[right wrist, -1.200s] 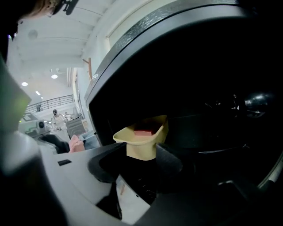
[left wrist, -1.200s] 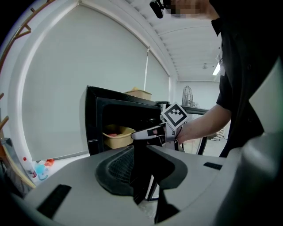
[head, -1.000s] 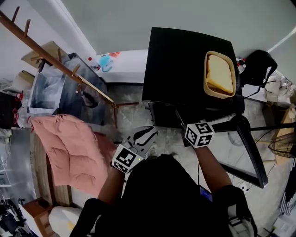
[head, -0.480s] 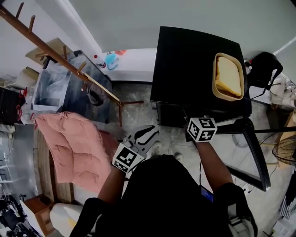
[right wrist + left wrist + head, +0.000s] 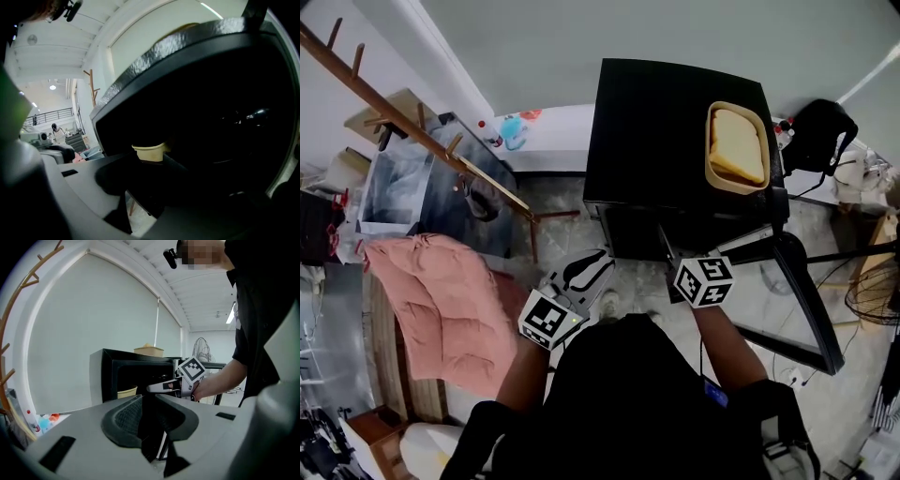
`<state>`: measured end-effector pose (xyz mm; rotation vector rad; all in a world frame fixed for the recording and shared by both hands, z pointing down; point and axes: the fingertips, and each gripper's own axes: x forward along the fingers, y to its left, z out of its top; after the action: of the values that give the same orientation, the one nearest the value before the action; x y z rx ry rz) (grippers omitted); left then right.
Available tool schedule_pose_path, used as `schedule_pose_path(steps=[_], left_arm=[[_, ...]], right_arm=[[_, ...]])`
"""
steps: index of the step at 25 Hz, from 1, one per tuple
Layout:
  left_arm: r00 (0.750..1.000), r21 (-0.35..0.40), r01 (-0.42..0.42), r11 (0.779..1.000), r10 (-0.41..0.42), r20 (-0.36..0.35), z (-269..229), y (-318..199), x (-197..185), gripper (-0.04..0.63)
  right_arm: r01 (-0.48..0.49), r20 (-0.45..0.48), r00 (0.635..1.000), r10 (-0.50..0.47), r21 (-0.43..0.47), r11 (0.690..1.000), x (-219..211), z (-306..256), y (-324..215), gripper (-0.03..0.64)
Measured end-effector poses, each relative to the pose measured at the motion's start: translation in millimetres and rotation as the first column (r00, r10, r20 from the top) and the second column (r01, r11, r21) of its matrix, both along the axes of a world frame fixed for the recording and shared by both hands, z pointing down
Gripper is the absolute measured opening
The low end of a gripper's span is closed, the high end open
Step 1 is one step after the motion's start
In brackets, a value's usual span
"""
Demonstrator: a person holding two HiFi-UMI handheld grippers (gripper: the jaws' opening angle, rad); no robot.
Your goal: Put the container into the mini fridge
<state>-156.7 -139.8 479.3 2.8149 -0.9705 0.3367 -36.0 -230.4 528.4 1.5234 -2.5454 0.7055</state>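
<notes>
The black mini fridge (image 5: pixel 656 122) stands on the floor with its door (image 5: pixel 797 291) swung open to the right. A beige container (image 5: pixel 737 147) with yellow contents rests on its top. Inside the dark compartment sits a cream container (image 5: pixel 149 152), which also shows in the left gripper view (image 5: pixel 126 391). My right gripper (image 5: pixel 150 164) reaches into the opening (image 5: pixel 667 251), its jaws closing, with the cream container just ahead of the tips and untouched. My left gripper (image 5: pixel 598 262) hangs back in front of the fridge, its jaws (image 5: pixel 147 398) slightly apart and empty.
A pink quilted jacket (image 5: pixel 441 309) hangs at the left beside a wooden coat rack (image 5: pixel 412 117). A glass-topped cabinet (image 5: pixel 412 178) stands behind it. A black bag (image 5: pixel 820 131) lies right of the fridge. A standing fan (image 5: pixel 201 350) is further back.
The head view swayed right and back. Both grippers stay in about the same places, the right one still at the fridge opening.
</notes>
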Motion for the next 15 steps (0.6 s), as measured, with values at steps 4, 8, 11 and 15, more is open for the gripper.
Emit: schedule_pose_path(steps=[4, 8, 11, 15], left_arm=[[0.998, 0.015, 0.005, 1.0, -0.004, -0.059, -15, -1, 10, 0.095], [0.994, 0.051, -0.015, 0.999, 0.02, -0.107, -38, -2, 23, 0.095], [0.988, 0.057, -0.021, 0.998, 0.03, -0.154, -58, -3, 39, 0.095], [0.981, 0.128, -0.083, 0.988, 0.103, -0.163, -79, -2, 65, 0.095]], right_arm=[[0.002, 0.03, 1.0, -0.003, 0.035, 0.999, 14, -21, 25, 0.178], [-0.003, 0.065, 0.998, -0.002, 0.082, 0.997, 29, -52, 45, 0.166], [-0.022, 0.103, 0.995, 0.009, 0.124, 0.992, 42, -79, 56, 0.161], [-0.06, 0.146, 0.989, 0.035, 0.172, 0.983, 61, -108, 70, 0.156]])
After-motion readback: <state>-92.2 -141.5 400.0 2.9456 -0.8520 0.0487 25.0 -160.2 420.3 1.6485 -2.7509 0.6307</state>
